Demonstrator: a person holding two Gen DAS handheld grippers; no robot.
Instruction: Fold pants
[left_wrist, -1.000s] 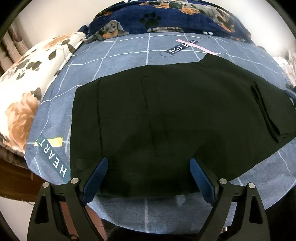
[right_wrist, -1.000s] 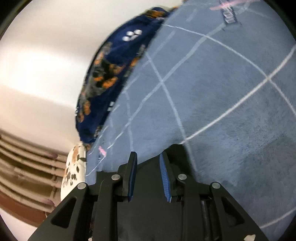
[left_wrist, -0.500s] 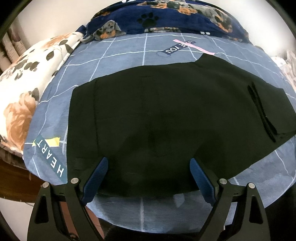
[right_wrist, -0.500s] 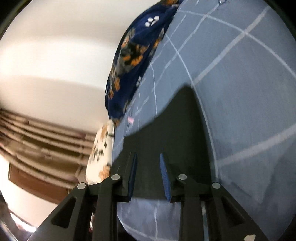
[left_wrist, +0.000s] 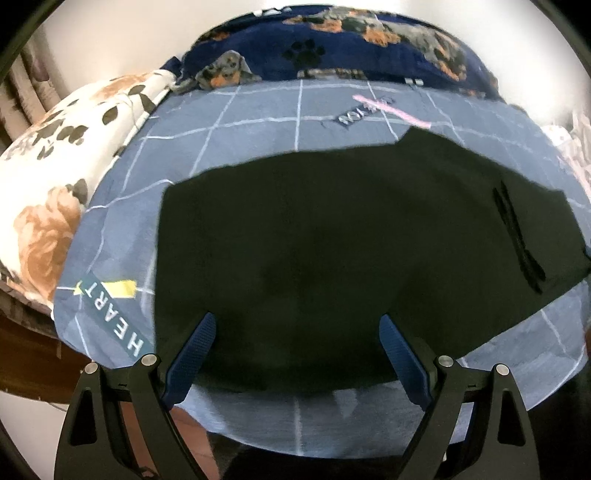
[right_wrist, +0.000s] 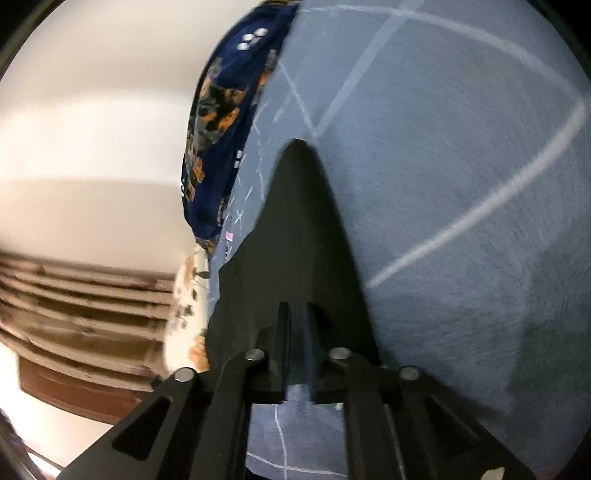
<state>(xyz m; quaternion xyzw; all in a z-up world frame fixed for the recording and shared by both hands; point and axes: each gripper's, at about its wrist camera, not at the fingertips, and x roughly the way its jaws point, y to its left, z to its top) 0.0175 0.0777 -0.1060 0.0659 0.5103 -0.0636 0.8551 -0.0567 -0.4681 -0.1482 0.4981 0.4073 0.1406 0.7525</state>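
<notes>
Here the black fabric pants (left_wrist: 332, 236) lie spread flat across the blue bed sheet with thin white grid lines (left_wrist: 258, 129), filling most of the left wrist view, with a pocket slit showing toward their right end. The left gripper (left_wrist: 297, 347) hangs over the near edge of the pants, its blue-padded fingers (left_wrist: 194, 350) wide apart and holding nothing. To the left of the pants a dark label reading HEART (left_wrist: 114, 319) sits on the sheet, and farther left lies a white pillow with orange and brown flowers (left_wrist: 55, 177). At the far edge of the bed a navy blanket printed with dogs and paw prints (left_wrist: 332, 48) is bunched up.

In the right wrist view the right gripper (right_wrist: 300, 332) has its jaws drawn together, clamped on an edge of the pants (right_wrist: 295, 229), which taper to a point on the sheet (right_wrist: 461, 166) ahead. The picture is motion-blurred.
</notes>
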